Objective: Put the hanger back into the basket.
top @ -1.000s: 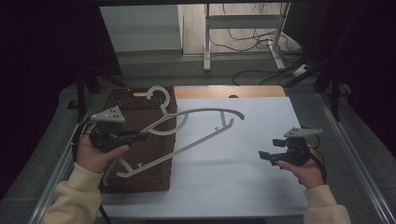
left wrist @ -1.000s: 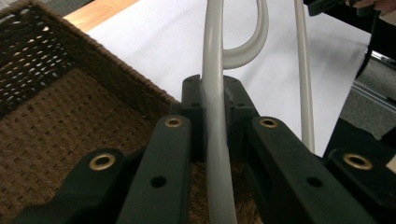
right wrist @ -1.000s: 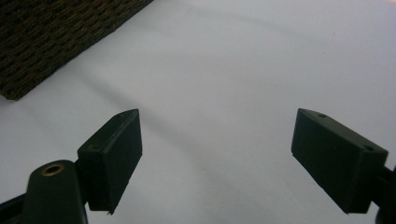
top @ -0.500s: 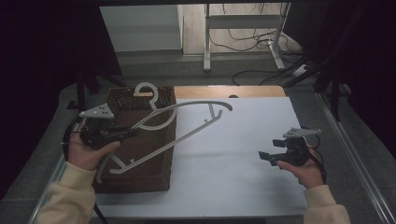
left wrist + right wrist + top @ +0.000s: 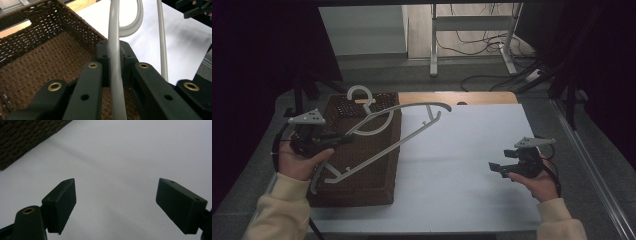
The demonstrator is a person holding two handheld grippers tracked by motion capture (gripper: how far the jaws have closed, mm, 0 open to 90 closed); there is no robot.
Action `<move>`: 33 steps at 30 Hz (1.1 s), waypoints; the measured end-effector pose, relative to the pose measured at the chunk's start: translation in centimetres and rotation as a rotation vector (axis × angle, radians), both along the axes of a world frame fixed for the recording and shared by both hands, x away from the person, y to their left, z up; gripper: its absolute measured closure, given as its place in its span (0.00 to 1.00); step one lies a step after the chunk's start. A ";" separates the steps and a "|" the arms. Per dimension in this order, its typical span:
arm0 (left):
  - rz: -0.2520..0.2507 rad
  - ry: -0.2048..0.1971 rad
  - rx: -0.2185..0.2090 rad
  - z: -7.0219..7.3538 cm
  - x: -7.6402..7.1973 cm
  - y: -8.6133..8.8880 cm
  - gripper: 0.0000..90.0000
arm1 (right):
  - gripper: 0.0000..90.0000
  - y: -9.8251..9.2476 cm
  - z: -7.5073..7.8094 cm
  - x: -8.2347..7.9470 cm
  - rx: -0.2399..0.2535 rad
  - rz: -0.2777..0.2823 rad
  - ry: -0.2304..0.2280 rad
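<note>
A pale grey plastic hanger [image 5: 397, 127] hangs tilted over the brown woven basket [image 5: 362, 187], its hook [image 5: 359, 95] toward the far side and one arm reaching out above the white table. My left gripper [image 5: 343, 137] is shut on the hanger near its neck; in the left gripper view the grey bar [image 5: 115, 75] runs straight up between the clamped black jaws, with the basket's floor [image 5: 37, 65] below. My right gripper [image 5: 498, 166] rests low over the white surface at the right, jaws wide apart with nothing between them [image 5: 115, 202].
The white sheet [image 5: 462, 165] covers the table right of the basket. A strip of wooden tabletop [image 5: 482, 98] shows at the far edge. Beyond it stand a metal frame [image 5: 472, 35] and loose cables [image 5: 492, 75] on the floor. A corner of the basket [image 5: 25, 137] lies ahead of the right gripper.
My left hand has carried the hanger leftward, so more of it now sits over the basket. The right hand has stayed where it was.
</note>
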State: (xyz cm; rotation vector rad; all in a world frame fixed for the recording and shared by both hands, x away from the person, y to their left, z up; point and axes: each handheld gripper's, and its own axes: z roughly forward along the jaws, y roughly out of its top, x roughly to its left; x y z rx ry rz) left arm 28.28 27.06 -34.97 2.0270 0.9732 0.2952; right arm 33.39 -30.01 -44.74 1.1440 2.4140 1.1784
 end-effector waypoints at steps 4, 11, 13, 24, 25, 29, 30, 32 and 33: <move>0.018 -0.003 -0.007 -0.1 0.1 0.5 0.91 | 0.18 0.0 0.0 0.0 -0.002 -0.002 -0.002; 0.046 -0.008 -0.010 -0.1 0.2 1.3 0.91 | 0.18 0.0 -0.1 0.0 -0.007 -0.003 -0.004; 0.056 -0.007 -0.012 -0.2 0.3 1.6 0.91 | 0.17 0.0 -0.1 0.1 -0.011 -0.003 -0.005; 0.126 -0.007 -0.027 -0.6 0.5 3.6 0.91 | 0.17 0.0 -0.2 0.1 -0.015 -0.004 -0.002; 0.136 -0.007 -0.032 -0.7 0.6 3.9 0.91 | 0.17 0.1 -0.2 0.1 -0.016 -0.004 -0.002; 0.182 -0.003 -0.037 -1.3 0.7 4.9 0.91 | 0.17 0.1 -0.2 0.1 -0.019 -0.004 0.000; 0.195 -0.002 -0.037 -1.4 0.8 5.2 0.91 | 0.17 0.1 -0.3 0.1 -0.020 -0.004 0.000; 0.214 0.000 -0.039 -1.8 0.8 5.7 0.91 | 0.17 0.1 -0.3 0.1 -0.022 -0.004 0.000; 0.222 0.001 -0.040 -1.9 0.9 6.0 0.91 | 0.17 0.1 -0.3 0.1 -0.022 -0.004 0.001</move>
